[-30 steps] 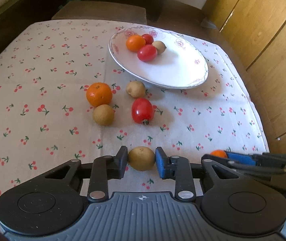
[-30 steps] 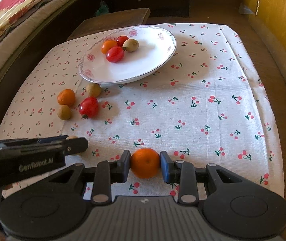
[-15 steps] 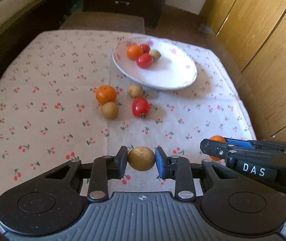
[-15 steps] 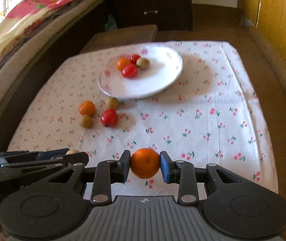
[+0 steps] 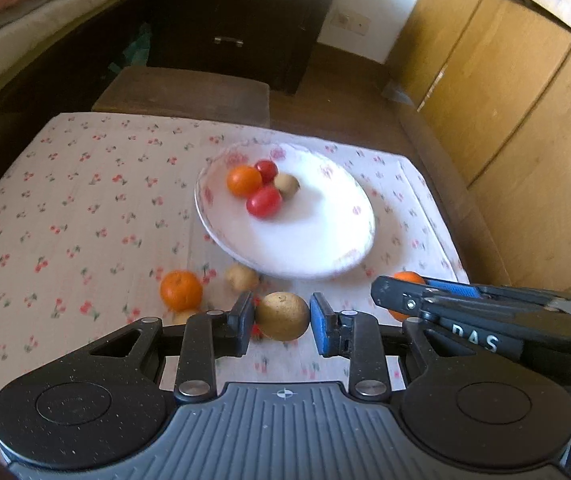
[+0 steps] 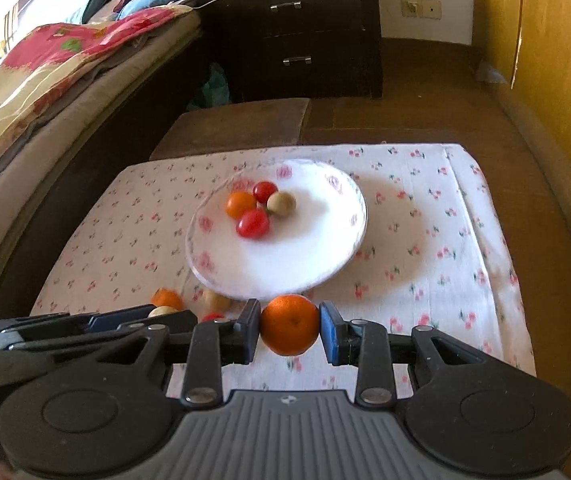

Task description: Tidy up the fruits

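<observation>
My left gripper (image 5: 282, 317) is shut on a brown round fruit (image 5: 282, 316) and holds it above the table, short of the white plate (image 5: 317, 248). My right gripper (image 6: 290, 330) is shut on an orange (image 6: 290, 330), also raised in front of the plate (image 6: 305, 256). The plate holds an orange (image 5: 244, 180), two red tomatoes (image 5: 263, 202) and a brown fruit (image 5: 287, 185). On the cloth before the plate lie an orange (image 5: 181, 290) and a brown fruit (image 5: 241, 277); others are hidden behind the fingers.
The table has a cherry-print cloth (image 5: 65, 208). A brown stool (image 6: 237, 124) stands behind it, a dark drawer chest (image 6: 297, 32) further back, a bed (image 6: 45, 80) at the left and wooden cabinets (image 5: 525, 120) at the right.
Both grippers have risen and moved towards the plate with their fruit still held. The view now looks down on the table from higher up.
</observation>
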{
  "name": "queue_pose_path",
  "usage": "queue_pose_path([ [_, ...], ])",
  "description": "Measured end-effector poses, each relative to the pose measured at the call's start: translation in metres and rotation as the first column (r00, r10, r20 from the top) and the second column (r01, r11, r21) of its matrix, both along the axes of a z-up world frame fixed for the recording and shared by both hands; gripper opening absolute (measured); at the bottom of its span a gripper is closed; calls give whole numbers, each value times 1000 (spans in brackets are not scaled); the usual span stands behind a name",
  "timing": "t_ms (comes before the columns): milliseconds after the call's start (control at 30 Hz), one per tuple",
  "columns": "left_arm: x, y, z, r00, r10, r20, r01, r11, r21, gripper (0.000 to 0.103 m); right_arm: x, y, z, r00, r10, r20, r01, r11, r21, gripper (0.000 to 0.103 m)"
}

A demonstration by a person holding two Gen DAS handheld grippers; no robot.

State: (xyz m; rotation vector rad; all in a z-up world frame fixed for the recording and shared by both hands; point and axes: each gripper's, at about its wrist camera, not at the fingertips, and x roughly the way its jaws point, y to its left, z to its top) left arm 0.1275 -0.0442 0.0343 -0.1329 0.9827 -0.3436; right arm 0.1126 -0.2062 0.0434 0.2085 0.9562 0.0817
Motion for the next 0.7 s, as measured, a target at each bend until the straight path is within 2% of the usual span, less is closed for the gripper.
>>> queue_pose_path([
  [333, 49, 3, -22, 998, 47, -33, -48, 998, -28, 37, 53, 1, -22, 1000, 0, -20, 0, 1000, -9, 33],
  [700, 61, 3, -27, 997, 69, -44, -71, 996, -52, 37, 69, 0, -37, 999, -33, -39, 33, 999, -3, 33],
])
